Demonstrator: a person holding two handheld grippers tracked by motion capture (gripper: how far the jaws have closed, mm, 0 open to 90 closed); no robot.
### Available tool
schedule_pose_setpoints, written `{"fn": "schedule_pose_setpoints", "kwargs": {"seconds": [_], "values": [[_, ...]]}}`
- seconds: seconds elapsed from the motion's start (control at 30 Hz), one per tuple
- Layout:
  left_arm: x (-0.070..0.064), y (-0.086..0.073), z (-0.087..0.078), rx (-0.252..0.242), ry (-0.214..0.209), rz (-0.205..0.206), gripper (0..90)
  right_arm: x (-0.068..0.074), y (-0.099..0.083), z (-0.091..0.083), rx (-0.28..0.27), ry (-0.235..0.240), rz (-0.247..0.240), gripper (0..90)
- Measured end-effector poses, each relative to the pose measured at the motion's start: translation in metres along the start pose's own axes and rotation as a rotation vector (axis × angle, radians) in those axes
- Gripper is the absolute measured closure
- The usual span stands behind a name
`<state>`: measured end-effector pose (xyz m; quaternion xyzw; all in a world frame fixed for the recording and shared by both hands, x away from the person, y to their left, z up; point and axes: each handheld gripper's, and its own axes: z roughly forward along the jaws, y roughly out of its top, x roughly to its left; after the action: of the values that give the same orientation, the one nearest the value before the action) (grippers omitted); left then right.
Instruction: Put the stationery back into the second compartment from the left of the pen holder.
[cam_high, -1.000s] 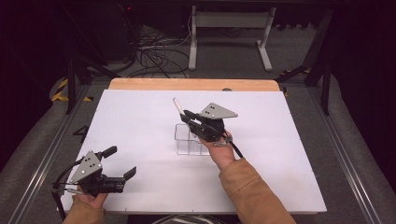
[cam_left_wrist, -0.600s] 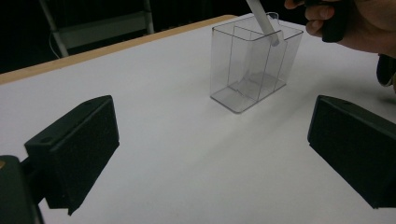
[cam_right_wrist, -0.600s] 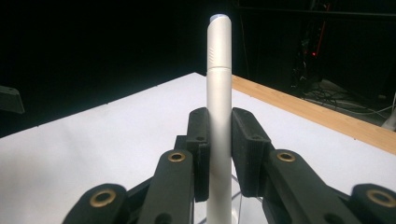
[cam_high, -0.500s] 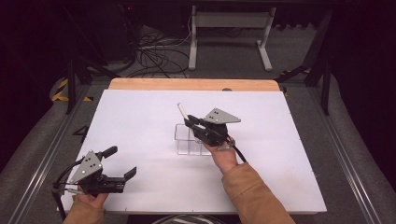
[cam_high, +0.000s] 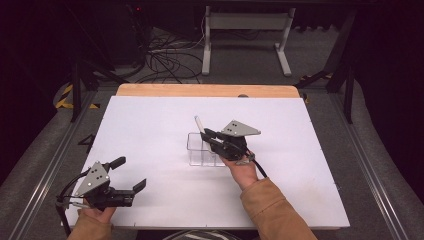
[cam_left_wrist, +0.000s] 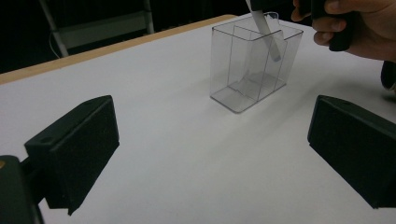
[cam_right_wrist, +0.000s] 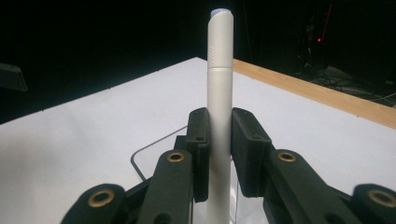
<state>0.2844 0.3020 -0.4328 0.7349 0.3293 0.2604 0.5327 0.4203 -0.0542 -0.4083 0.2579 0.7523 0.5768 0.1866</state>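
Note:
A clear plastic box with dividers (cam_high: 202, 150) (cam_left_wrist: 252, 63) stands near the middle of the white table (cam_high: 150, 130). My right gripper (cam_high: 207, 136) (cam_right_wrist: 219, 140) hangs over it, shut on a white pen (cam_high: 199, 123) (cam_right_wrist: 219, 84). The pen's lower end (cam_left_wrist: 271, 42) dips into the box's top. Its capped end points up and away. My left gripper (cam_high: 129, 175) (cam_left_wrist: 210, 154) rests open near the table's front left corner with nothing between its jaws, facing the box from a distance.
A wooden strip (cam_high: 205, 90) runs along the table's far edge. Behind it stand a metal frame (cam_high: 245, 35) and loose cables (cam_high: 165, 60) on the floor. A rail (cam_high: 50, 165) borders the left side.
My right gripper has moved slightly right and down with the pen, bringing the pen's lower end into the box. The left gripper has stayed put.

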Motion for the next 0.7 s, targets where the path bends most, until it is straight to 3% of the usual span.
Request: {"fn": "schedule_pose_setpoints", "kwargs": {"seconds": [0.1, 0.2, 0.37, 0.7], "values": [[0.0, 0.0, 0.0, 0.001, -0.001, 0.0, 2.9, 0.0, 0.005, -0.003, -0.006, -0.003, 0.001, 48.2], [0.0, 0.0, 0.001, 0.001, -0.002, 0.0, 2.8, 0.002, 0.011, -0.008, -0.018, -0.03, -0.028, 37.1], [0.001, 0.0, 0.001, 0.002, 0.002, 0.004, 2.8, 0.004, 0.021, -0.019, -0.025, -0.053, -0.063, 28.3], [0.0, 0.0, 0.0, 0.0, 0.005, 0.002, 2.9, 0.011, 0.035, -0.035, -0.042, -0.044, -0.113, 24.7]]}}
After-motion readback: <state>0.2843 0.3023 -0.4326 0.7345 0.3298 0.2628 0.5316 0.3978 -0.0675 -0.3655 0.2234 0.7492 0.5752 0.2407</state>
